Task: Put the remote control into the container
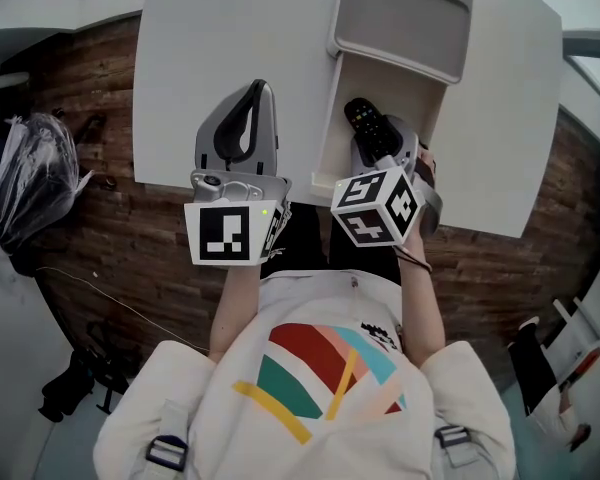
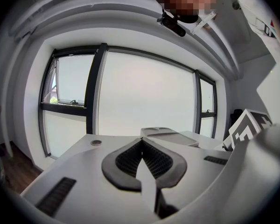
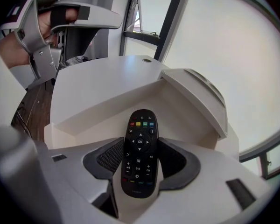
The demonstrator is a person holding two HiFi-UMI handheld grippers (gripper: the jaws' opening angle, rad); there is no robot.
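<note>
Right gripper view: right tool (image 3: 141, 146) clamps remote control (image 3: 139, 157) at open container (image 3: 177, 108) mouth; left tool (image 2: 141, 146) closed, empty. Risk: early release may drop it onto rim or bench (image 1: 200, 48).

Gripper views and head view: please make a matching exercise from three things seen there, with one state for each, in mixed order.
Things:
1. remote control
2. left gripper
3. container

States:
A. shut, with nothing between the jaws
B. white and open
C. black, clamped in the right gripper

Pairs: 1-C, 2-A, 3-B
</note>
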